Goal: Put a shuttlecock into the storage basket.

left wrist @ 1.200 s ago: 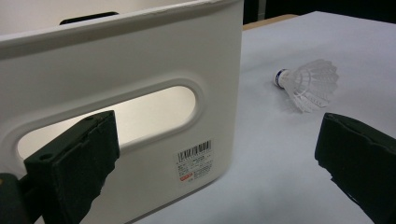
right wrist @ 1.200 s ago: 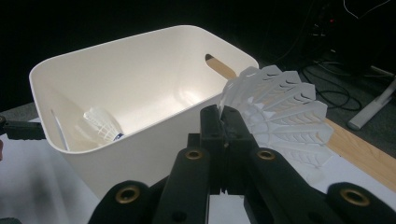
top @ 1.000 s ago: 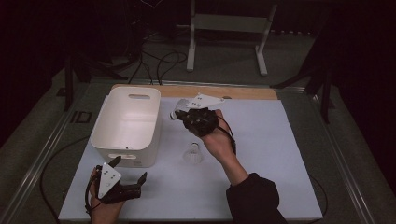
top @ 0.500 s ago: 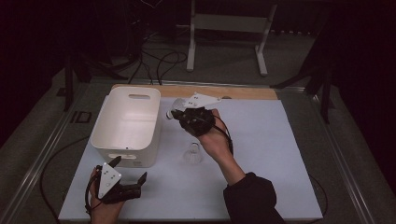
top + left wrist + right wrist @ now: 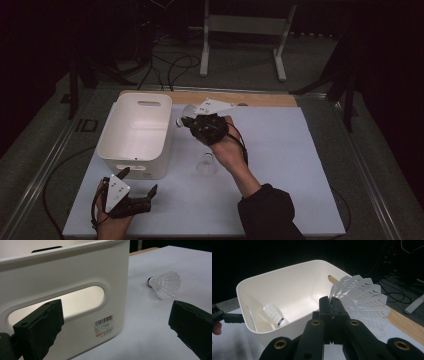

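A white plastic bin [image 5: 150, 102] stands at the table's left. My right gripper [image 5: 190, 121] hovers just beside the bin's right rim, shut on the skirt of a white shuttlecock [image 5: 362, 296]; in the right gripper view its jaws [image 5: 332, 302] are pressed together on the feathers. One shuttlecock [image 5: 273, 315] lies inside the bin [image 5: 287, 285]. Another shuttlecock [image 5: 206, 164] rests on the mat right of the bin, also seen in the left gripper view [image 5: 165, 285]. My left gripper [image 5: 137, 192] sits low at the front left, open wide, facing the bin's handle wall [image 5: 75, 280].
A white mat [image 5: 300, 165] covers the table, with a wooden strip [image 5: 265, 99] along its far edge and a white card [image 5: 216, 106] lying there. Cables and a metal stand [image 5: 205, 45] are on the floor beyond.
My right gripper has carried the shuttlecock a little to the left, closer to the bin's rim. The left gripper has stayed where it was.
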`<action>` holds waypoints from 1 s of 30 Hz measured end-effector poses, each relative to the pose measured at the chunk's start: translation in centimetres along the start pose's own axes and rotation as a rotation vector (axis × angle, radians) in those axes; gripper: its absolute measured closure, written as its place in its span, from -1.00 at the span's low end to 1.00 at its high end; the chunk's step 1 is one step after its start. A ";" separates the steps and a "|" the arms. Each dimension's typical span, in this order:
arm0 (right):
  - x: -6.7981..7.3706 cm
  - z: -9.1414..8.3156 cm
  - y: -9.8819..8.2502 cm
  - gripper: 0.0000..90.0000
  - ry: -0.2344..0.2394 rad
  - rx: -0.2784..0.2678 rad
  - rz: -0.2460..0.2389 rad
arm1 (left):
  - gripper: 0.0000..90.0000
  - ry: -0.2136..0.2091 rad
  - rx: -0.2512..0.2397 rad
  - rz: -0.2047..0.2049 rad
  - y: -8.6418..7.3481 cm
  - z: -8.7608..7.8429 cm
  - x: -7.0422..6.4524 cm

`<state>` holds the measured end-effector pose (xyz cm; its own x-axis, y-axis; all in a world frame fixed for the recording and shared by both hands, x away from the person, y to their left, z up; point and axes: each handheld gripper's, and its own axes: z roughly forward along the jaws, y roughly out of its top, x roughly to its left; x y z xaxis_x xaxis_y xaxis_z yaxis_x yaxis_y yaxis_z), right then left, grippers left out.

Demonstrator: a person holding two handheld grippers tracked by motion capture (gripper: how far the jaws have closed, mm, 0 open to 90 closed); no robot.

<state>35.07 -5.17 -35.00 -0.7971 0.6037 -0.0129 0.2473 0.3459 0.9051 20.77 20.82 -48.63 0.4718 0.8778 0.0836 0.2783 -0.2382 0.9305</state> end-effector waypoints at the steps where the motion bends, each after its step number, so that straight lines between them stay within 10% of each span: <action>1: 0.0 0.0 0.0 0.98 -0.001 -0.001 -0.001 | -0.99 0.000 0.000 0.000 0.0 0.0 0.0; 30: 0.7 0.9 0.9 0.98 0.012 -0.016 0.002 | -0.99 -0.001 -0.005 0.000 0.0 -0.1 0.0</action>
<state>35.22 -3.84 -34.59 -0.8032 0.5957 -0.0057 0.2406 0.3332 0.9116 20.71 20.90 -48.58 0.4725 0.8774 0.0831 0.2744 -0.2361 0.9322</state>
